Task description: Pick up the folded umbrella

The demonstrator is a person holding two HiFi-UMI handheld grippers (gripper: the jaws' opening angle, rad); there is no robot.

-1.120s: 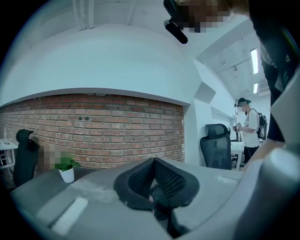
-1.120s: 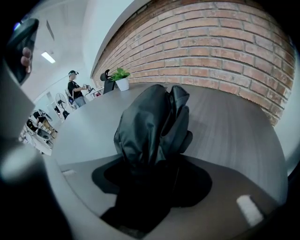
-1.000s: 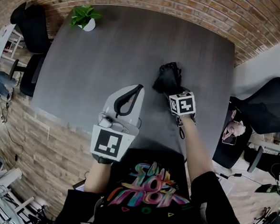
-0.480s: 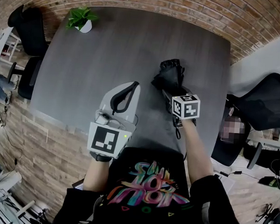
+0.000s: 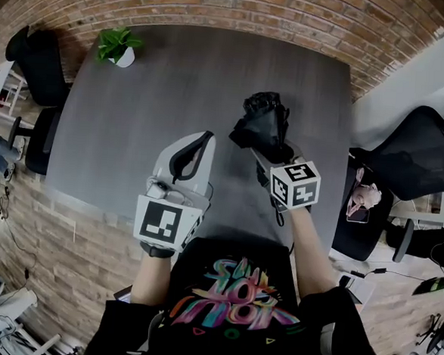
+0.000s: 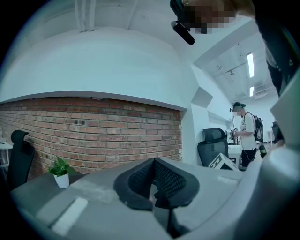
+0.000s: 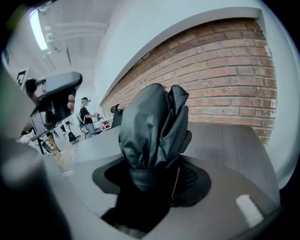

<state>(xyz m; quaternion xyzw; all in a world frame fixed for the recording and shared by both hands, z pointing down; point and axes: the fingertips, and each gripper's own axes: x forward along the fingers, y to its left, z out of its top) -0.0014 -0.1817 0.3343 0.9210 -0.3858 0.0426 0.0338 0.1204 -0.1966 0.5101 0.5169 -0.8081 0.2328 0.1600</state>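
The folded umbrella [image 5: 262, 124], black and bunched, is held up above the grey table [image 5: 168, 78] at its right side. My right gripper [image 5: 274, 152] is shut on the umbrella's lower end. In the right gripper view the umbrella [image 7: 153, 125] sticks up from between the dark pads [image 7: 190, 180], its fabric folds towards the brick wall. My left gripper [image 5: 206, 138] hovers over the table's near edge, left of the umbrella and apart from it. Its curved black pads [image 6: 140, 180] meet at the tips with nothing between them.
A small potted plant [image 5: 116, 46] stands at the table's far left corner. Black office chairs sit at the left [image 5: 41, 58] and right [image 5: 420, 160] of the table. A brick wall [image 5: 241, 7] runs behind it. A person [image 6: 245, 136] stands far off.
My right gripper has risen with the umbrella, which now hangs above the table surface. The left gripper has stayed almost where it was.
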